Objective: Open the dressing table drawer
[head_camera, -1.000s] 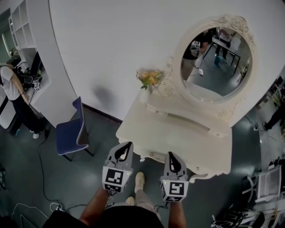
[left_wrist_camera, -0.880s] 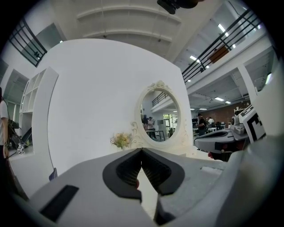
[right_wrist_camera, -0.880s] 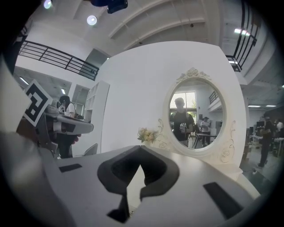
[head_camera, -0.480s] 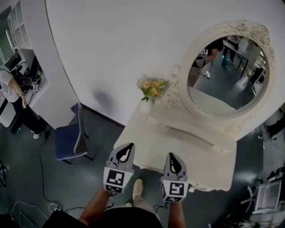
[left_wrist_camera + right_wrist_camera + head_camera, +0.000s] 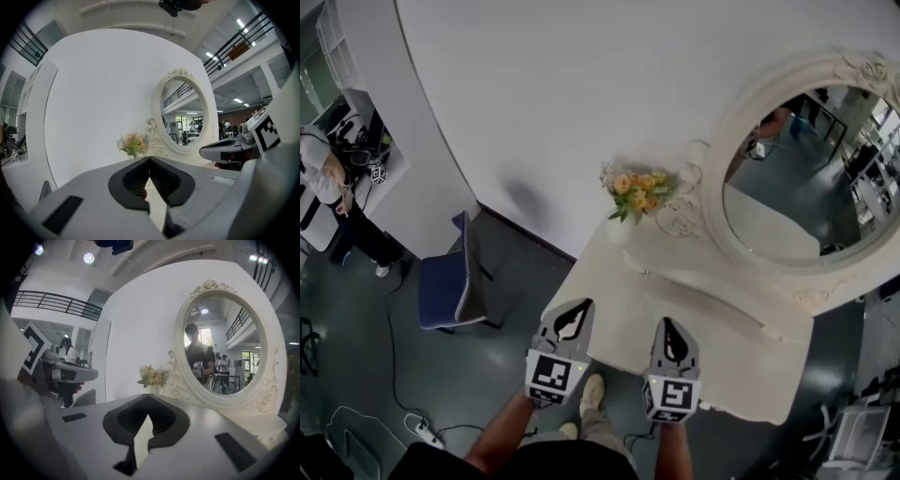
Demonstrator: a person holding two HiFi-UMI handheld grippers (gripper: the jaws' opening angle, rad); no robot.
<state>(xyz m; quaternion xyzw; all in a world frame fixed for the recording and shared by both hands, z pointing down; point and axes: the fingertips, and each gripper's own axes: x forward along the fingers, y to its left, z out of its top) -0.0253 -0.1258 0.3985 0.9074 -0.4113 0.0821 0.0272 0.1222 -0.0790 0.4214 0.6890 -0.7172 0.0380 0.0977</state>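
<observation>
The cream dressing table (image 5: 722,328) stands against the white wall, with an oval mirror (image 5: 811,183) and a vase of yellow flowers (image 5: 639,192) on it. Its front drawer is hidden under the tabletop in the head view. A small knob (image 5: 647,274) shows on the raised back shelf. My left gripper (image 5: 584,305) and right gripper (image 5: 665,322) are side by side at the table's front edge, tips just over it. Both are shut and empty. In the left gripper view the closed tips (image 5: 149,158) point at the flowers (image 5: 133,143). The right gripper's closed tips (image 5: 149,397) face the mirror (image 5: 225,348).
A blue chair (image 5: 450,281) stands on the dark floor left of the table. Farther left a person (image 5: 328,187) is beside white shelving. A cable and power strip (image 5: 422,431) lie on the floor at lower left. My shoes (image 5: 592,389) are below the table's front edge.
Both grippers have moved forward together towards the table, from over the floor to its front edge. The table, mirror and flowers look nearer. Both stayed shut.
</observation>
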